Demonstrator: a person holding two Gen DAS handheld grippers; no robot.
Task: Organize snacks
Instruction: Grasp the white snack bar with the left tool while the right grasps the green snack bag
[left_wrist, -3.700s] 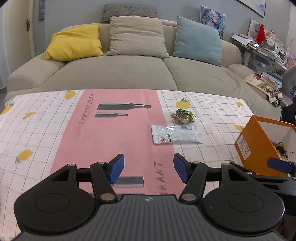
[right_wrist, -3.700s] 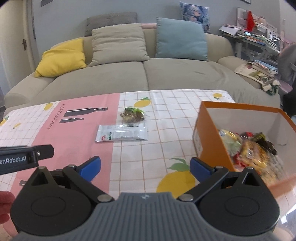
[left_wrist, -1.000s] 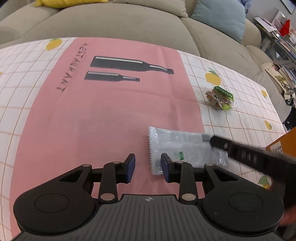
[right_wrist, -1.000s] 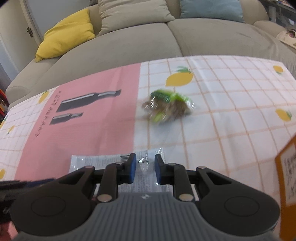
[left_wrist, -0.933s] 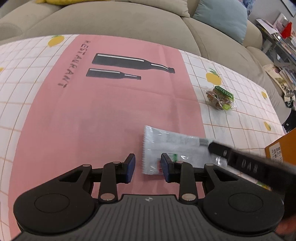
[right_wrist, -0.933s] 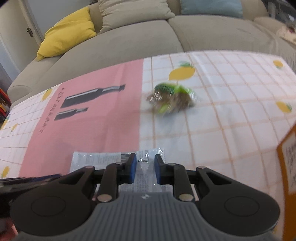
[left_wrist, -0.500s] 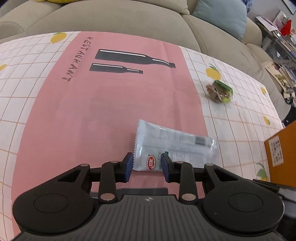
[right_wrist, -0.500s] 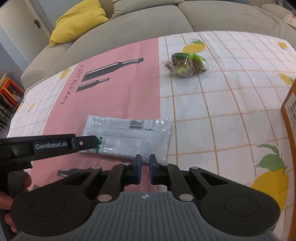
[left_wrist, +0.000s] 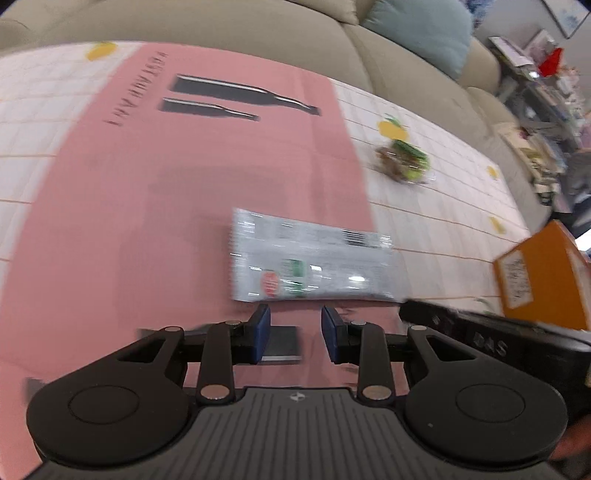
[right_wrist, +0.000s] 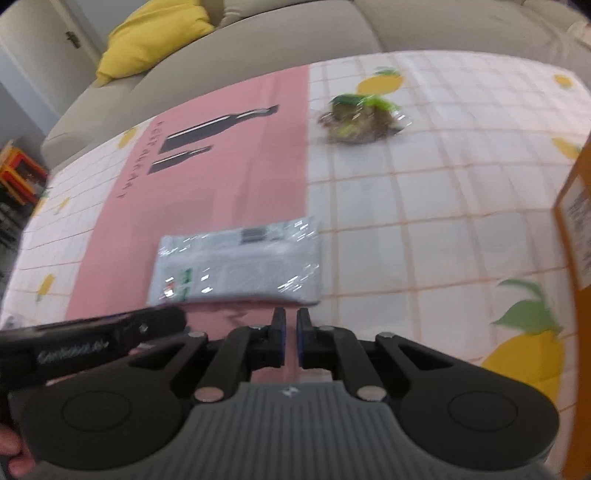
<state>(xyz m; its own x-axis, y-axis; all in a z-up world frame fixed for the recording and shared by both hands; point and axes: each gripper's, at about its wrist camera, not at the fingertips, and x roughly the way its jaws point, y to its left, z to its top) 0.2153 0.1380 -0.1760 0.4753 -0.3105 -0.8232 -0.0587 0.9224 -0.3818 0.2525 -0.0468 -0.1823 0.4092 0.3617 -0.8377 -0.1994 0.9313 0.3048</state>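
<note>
A silver snack packet hangs just above the pink and white tablecloth. My right gripper is shut on the packet's near right edge. My left gripper is open a little, just short of the packet's near edge, and holds nothing. A small green and brown snack bag lies farther back on the white squares; it also shows in the right wrist view. The orange box stands at the right.
The orange box's wall is close on the right in the right wrist view. A beige sofa with a yellow cushion runs along the table's far side. A cluttered desk is at the far right.
My right gripper has closed on the packet's edge and lifted it a little. My left gripper has backed off from the packet's left end. Both views are blurred by motion.
</note>
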